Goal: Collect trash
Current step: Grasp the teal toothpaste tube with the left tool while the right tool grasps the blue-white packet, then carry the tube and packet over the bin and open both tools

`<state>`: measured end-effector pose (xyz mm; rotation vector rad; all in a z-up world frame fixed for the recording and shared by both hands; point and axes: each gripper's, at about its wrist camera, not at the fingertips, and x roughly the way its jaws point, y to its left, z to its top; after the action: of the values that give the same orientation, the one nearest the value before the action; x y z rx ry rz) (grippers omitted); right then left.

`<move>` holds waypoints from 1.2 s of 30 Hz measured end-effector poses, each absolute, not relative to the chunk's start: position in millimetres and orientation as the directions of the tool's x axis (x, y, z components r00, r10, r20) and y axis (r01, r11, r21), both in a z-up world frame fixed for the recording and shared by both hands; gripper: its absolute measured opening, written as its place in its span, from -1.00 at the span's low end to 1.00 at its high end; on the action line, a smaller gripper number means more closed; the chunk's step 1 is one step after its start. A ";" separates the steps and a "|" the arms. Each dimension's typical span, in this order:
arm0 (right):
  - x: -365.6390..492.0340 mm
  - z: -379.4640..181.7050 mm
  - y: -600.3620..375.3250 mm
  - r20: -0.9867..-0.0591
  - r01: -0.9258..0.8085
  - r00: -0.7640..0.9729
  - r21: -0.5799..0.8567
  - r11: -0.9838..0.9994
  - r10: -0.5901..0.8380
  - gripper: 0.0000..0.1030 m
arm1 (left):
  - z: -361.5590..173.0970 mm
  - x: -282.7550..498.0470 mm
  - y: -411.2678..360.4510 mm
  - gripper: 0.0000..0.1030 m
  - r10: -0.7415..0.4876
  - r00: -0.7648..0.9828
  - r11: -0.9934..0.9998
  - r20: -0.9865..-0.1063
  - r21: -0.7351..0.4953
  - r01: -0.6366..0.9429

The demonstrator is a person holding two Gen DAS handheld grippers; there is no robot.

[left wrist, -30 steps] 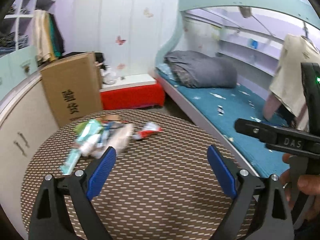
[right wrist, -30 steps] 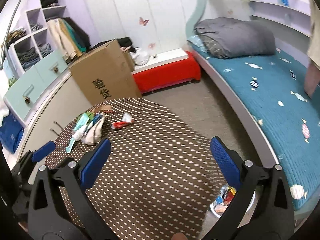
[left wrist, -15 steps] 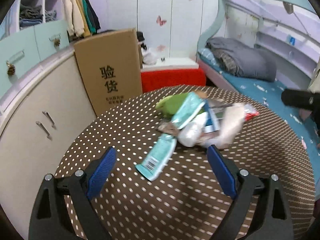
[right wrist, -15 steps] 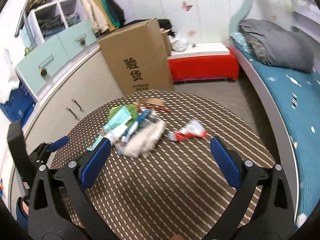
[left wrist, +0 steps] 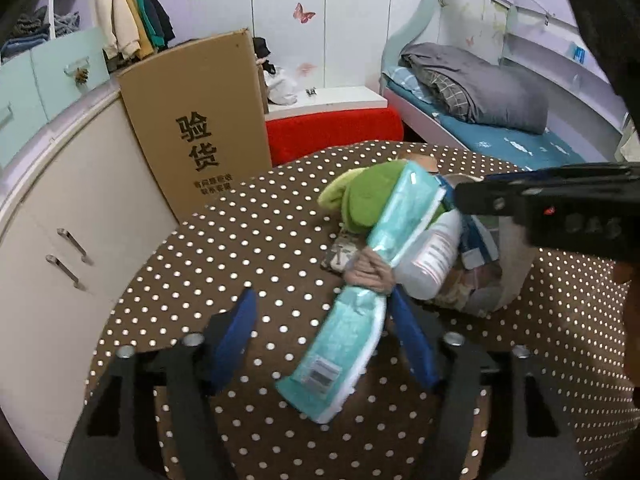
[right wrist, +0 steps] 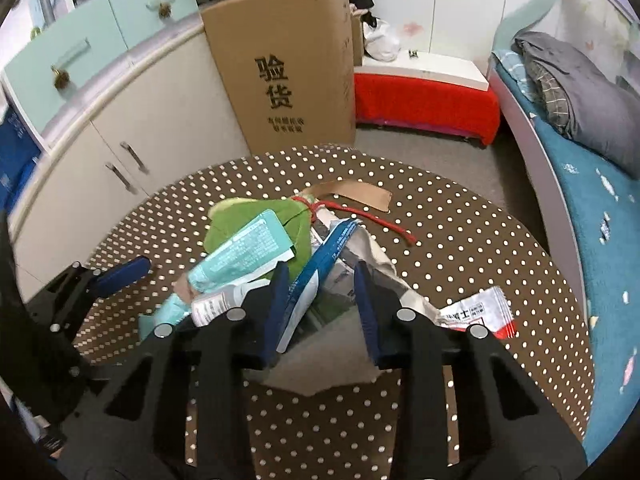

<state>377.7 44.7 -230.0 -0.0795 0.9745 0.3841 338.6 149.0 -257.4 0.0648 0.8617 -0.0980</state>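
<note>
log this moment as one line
task: collect trash | left gripper: jaws closing around teal wrapper | right gripper: jaws closing around blue packet | table: trash piled

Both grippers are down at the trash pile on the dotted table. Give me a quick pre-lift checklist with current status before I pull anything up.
1. Left gripper around the teal wrapper: ok, jaws closing with the wrapper between them.
2. Left pads pressing the wrapper: not ok, a gap shows on the left side.
3. Right gripper around the blue-edged packet: ok, jaws closing over it and the grey bag.
4. Right grip firm: cannot tell.
5. Red-and-white sachet captured: not ok, it lies outside the right jaws.
6. Grippers apart from each other: ok.
</note>
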 end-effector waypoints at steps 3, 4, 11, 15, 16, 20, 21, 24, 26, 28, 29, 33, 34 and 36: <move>379.9 -243.0 56.6 -0.846 -0.382 0.461 0.083 0.920 0.268 -0.46 | -259.5 346.4 146.1 -0.25 -0.089 0.627 0.990 -0.774 0.001 0.141; 379.4 -244.5 58.7 -0.844 -0.387 0.466 0.074 0.919 0.264 -0.48 | -259.7 347.1 144.4 -0.36 -0.098 0.625 0.989 -0.774 -0.004 0.149; 359.4 -228.5 30.6 -0.782 -0.372 0.496 0.202 0.906 0.378 -0.77 | -258.6 326.8 140.1 -0.52 -0.146 0.622 0.987 -0.769 -0.074 0.140; 336.1 -219.6 8.7 -0.754 -0.365 0.506 0.252 0.896 0.418 -0.77 | -259.1 308.8 144.5 -0.52 -0.150 0.629 0.989 -0.763 -0.119 0.092; 331.7 -217.3 4.3 -0.748 -0.367 0.508 0.259 0.893 0.426 -0.77 | -259.2 304.1 144.7 -0.52 -0.151 0.629 0.988 -0.762 -0.128 0.082; 301.4 -207.3 -20.7 -0.724 -0.362 0.524 0.288 0.886 0.449 -0.77 | -255.8 279.5 143.8 -0.53 -0.143 0.641 0.988 -0.754 -0.147 0.049; 290.5 -206.0 -28.9 -0.720 -0.362 0.527 0.290 0.886 0.452 -0.77 | -254.1 270.2 143.5 -0.53 -0.141 0.646 0.987 -0.750 -0.155 0.035; 263.1 -207.5 -52.4 -0.717 -0.344 0.534 0.299 0.890 0.448 -0.77 | -250.3 248.1 139.7 -0.53 -0.131 0.657 0.986 -0.743 -0.165 0.009; 248.0 -209.9 -72.0 -0.714 -0.317 0.546 0.308 0.897 0.438 -0.77 | -247.9 230.3 133.7 -0.53 -0.129 0.662 0.985 -0.738 -0.173 -0.002; 236.0 -212.6 -89.3 -0.706 -0.294 0.556 0.326 0.899 0.438 -0.77 | -244.4 216.9 126.0 -0.53 -0.133 0.667 0.983 -0.733 -0.181 -0.002; 228.8 -213.5 -98.8 -0.701 -0.281 0.565 0.333 0.900 0.436 -0.77 | -242.6 212.0 122.1 -0.53 -0.140 0.669 0.982 -0.730 -0.187 0.001; 206.6 -210.4 -135.2 -0.681 -0.233 0.601 0.352 0.906 0.419 -0.77 | -229.4 192.1 88.3 -0.53 -0.184 0.678 0.978 -0.712 -0.205 0.050; 203.3 -208.0 -142.8 -0.675 -0.225 0.610 0.354 0.908 0.415 -0.77 | -225.4 189.1 78.4 -0.53 -0.196 0.680 0.976 -0.707 -0.207 0.066; 195.5 -200.8 -161.7 -0.657 -0.204 0.636 0.361 0.910 0.403 -0.77 | -217.4 185.1 57.0 -0.53 -0.220 0.681 0.973 -0.698 -0.208 0.101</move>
<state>195.5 -161.7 -200.8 0.2644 0.8108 0.3514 185.1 57.0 -217.4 -0.1577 0.8025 -0.1808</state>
